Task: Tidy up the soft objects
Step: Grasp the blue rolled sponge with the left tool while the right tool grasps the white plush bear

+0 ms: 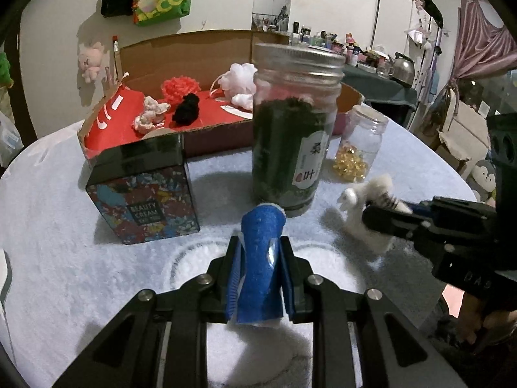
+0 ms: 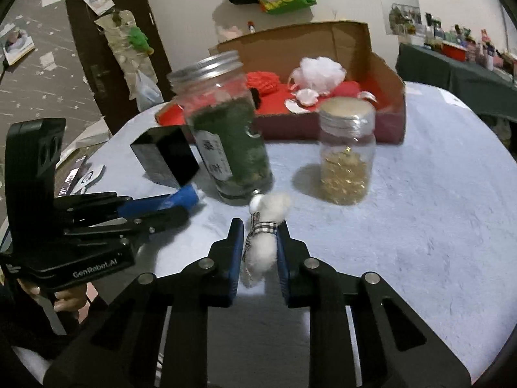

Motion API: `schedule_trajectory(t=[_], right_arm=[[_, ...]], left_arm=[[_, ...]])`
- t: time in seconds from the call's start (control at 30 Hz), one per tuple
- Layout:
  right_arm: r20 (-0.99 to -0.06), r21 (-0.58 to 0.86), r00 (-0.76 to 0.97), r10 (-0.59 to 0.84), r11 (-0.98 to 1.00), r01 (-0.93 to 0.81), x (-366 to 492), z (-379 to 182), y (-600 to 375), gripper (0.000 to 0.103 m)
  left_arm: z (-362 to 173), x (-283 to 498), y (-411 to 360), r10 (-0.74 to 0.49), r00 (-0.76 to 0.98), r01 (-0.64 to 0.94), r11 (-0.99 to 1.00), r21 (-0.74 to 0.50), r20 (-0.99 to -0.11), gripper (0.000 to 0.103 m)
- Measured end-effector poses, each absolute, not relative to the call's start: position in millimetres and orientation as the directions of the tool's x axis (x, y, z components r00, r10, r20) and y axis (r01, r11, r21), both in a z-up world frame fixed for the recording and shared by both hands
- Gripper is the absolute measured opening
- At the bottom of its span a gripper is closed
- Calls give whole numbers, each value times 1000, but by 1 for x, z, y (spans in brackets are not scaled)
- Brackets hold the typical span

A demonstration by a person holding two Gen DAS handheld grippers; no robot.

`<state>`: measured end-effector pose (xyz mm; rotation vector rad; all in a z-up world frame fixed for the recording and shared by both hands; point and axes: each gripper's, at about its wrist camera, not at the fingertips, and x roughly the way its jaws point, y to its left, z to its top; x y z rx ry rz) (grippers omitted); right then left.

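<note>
1. L gripper (image 1: pixel 259 258) was clamped on a blue felt roll (image 1: pixel 260 265); the roll stood up between the pads, top end poking past the tips toward the green-leaf jar (image 1: pixel 292 129). The roll looked lifted off the table cover, tho I couldn't confirm clearance.
2. R gripper (image 2: pixel 260 242) was closed on a white plush dog (image 2: pixel 266 236) w/ plaid scarf, held round the body, head fwd. Its lower end hung below the pads.
3. Destination, by my judgement: the cardboard box (image 2: pixel 387 74) w/ red lining at the far side, already holding a red pom (image 1: pixel 179 89), black fluff (image 1: pixel 187 111), white mesh puff (image 1: pixel 240 79) and small pale bits.
4. Risk A: both jars stood between the grippers and the box. The tall green-leaf jar was just ahead of both payloads; a straight push fwd would likely knock it over, since it is narrow-based and top-heavy.
5. Risk B: the smaller jar of gold beads (image 2: pixel 347 161) sat near the R path; a sideways sweep could tip it.
6. Risk C: the plush compresses; grip was on soft fill, so it may slip or rotate out if swung fast.
7. Risk D: the 2 grippers were close side by side; converging on the box together could make them collide.
8. Risk E: the cream carton (image 1: pixel 143 194) crowded the L side, leaving little room to detour.
</note>
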<state>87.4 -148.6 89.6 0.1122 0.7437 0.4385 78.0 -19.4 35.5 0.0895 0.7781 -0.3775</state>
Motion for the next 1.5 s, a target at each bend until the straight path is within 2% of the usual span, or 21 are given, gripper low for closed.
schedule_trajectory(t=[0.2,0.33,0.43,0.53,0.6,0.63,0.67,0.7,0.77,0.87,1.0,1.13,1.17,1.23,1.3,1.5], right_arm=[[-607,292,635,477,878,-380,86,95,-143,13],[-596,384,584,551,835,-394,91,92,-146,13],[-634,339,604,483,875,-345,94,86,-149,13],[-647,296,627,433,901,-317,92,84,-153,18],[-674,245,633,382,923,-297,93,82,-152,25],[-682,220,638,357,932,-287,93,81,-152,28],[-688,191,647,329,942,-275,92,81,-153,35],[-691,149,664,288,954,-259,90,80,-154,53],[-670,111,696,259,962,-251,85,83,-156,76],[-652,119,706,277,957,-266,82,87,-158,76],[-673,115,681,288,951,-289,88,79,-148,76],[-687,52,684,243,956,-288,92,66,-136,76],[-677,34,697,237,956,-291,91,66,-134,76],[-670,25,703,240,953,-301,91,64,-131,76],[-664,36,703,255,950,-311,90,64,-131,56],[-652,86,695,302,941,-328,90,72,-135,51]], left_arm=[[39,77,-18,-317,648,376,924,-71,-692,24],[38,78,-18,-314,642,380,923,-65,-700,24],[30,79,-18,-280,639,364,931,-39,-716,24],[22,80,-17,-271,635,354,934,-40,-723,27],[21,78,-17,-266,645,352,936,-31,-717,29],[21,77,-17,-265,647,351,936,-30,-715,35],[21,77,-17,-266,649,349,937,-32,-713,38],[22,76,-16,-266,653,346,938,-33,-709,46],[22,74,-16,-258,661,338,941,-28,-705,52],[21,74,-15,-245,669,330,944,-15,-701,53],[19,74,-14,-241,672,328,945,-10,-700,54],[18,73,-15,-242,678,332,943,-4,-694,53],[18,72,-15,-246,680,337,942,-4,-691,51],[17,71,-16,-261,680,354,935,-5,-685,29],[18,70,-17,-272,679,365,931,-8,-682,24],[28,70,-22,-289,684,384,923,-6,-670,24]])
